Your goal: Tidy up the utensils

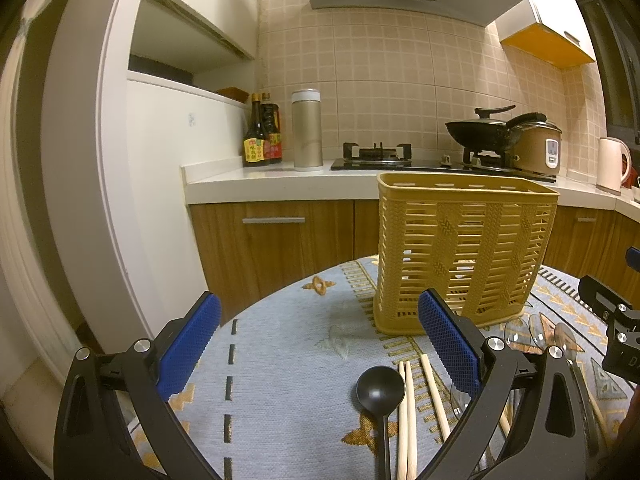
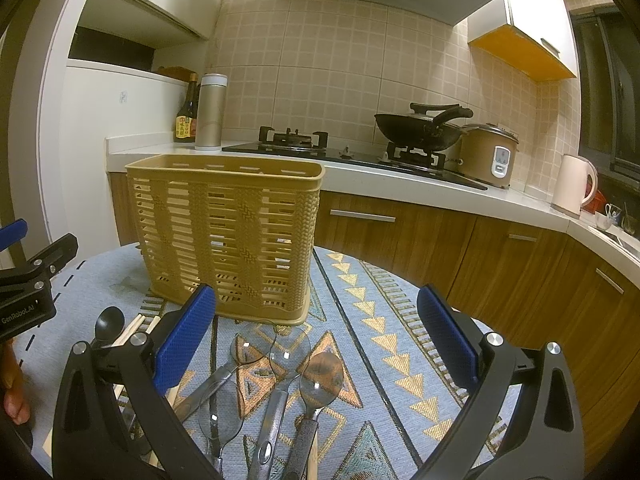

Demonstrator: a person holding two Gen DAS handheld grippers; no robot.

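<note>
A yellow slotted utensil basket (image 1: 464,256) stands upright on the patterned blue tablecloth; it also shows in the right wrist view (image 2: 228,236). My left gripper (image 1: 320,340) is open and empty, above a black spoon (image 1: 380,390) and wooden chopsticks (image 1: 408,408). My right gripper (image 2: 316,336) is open and empty, above several metal spoons (image 2: 320,380) that lie in front of the basket. The black spoon (image 2: 108,322) and chopsticks (image 2: 134,328) lie to its left.
The tablecloth (image 1: 280,360) covers a round table. Behind it is a kitchen counter (image 2: 400,168) with a gas hob, a wok (image 2: 420,128), a rice cooker (image 2: 488,152), a kettle (image 2: 574,184), a flask (image 1: 307,130) and sauce bottles (image 1: 262,132).
</note>
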